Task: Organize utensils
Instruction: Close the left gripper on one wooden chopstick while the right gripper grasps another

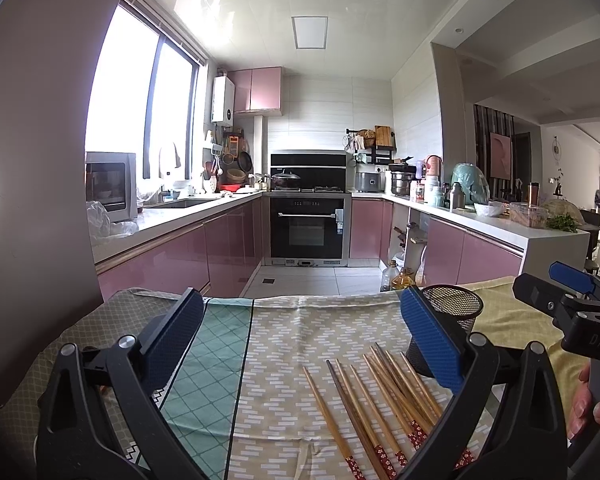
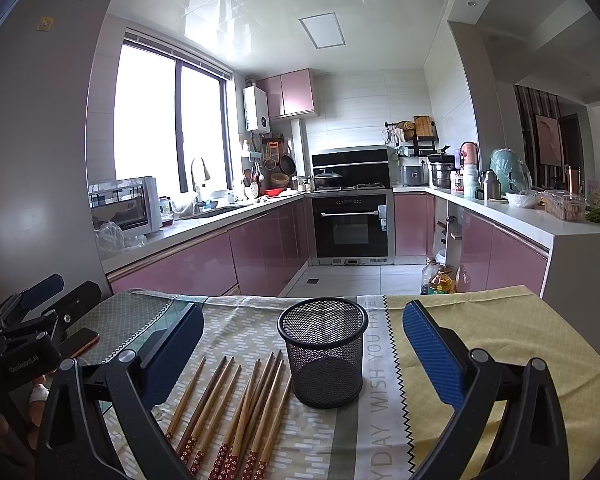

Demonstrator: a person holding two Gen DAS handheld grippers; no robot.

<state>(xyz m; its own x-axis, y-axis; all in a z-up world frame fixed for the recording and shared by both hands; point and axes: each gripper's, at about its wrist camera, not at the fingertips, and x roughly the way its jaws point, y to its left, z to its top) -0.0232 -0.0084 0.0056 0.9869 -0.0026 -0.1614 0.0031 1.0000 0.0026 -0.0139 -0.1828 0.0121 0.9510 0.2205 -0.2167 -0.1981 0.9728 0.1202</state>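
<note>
Both the left gripper [image 1: 300, 344] and right gripper [image 2: 302, 350] gape wide, empty. The slim brown wooden chopsticks [image 2: 236, 408] look light, stiff and prone to rolling; pinch mid-shaft, then drop into the black wire-mesh cup [image 2: 324, 352]

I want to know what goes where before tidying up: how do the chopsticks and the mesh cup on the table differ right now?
The chopsticks lie flat on the tablecloth; the mesh cup stands upright.
The chopsticks are wood with red patterned ends; the mesh cup is black wire mesh.
The chopsticks are loose and fanned out beside the mesh cup, which looks empty.
Both sit on the same tablecloth, untouched by either gripper.
</note>
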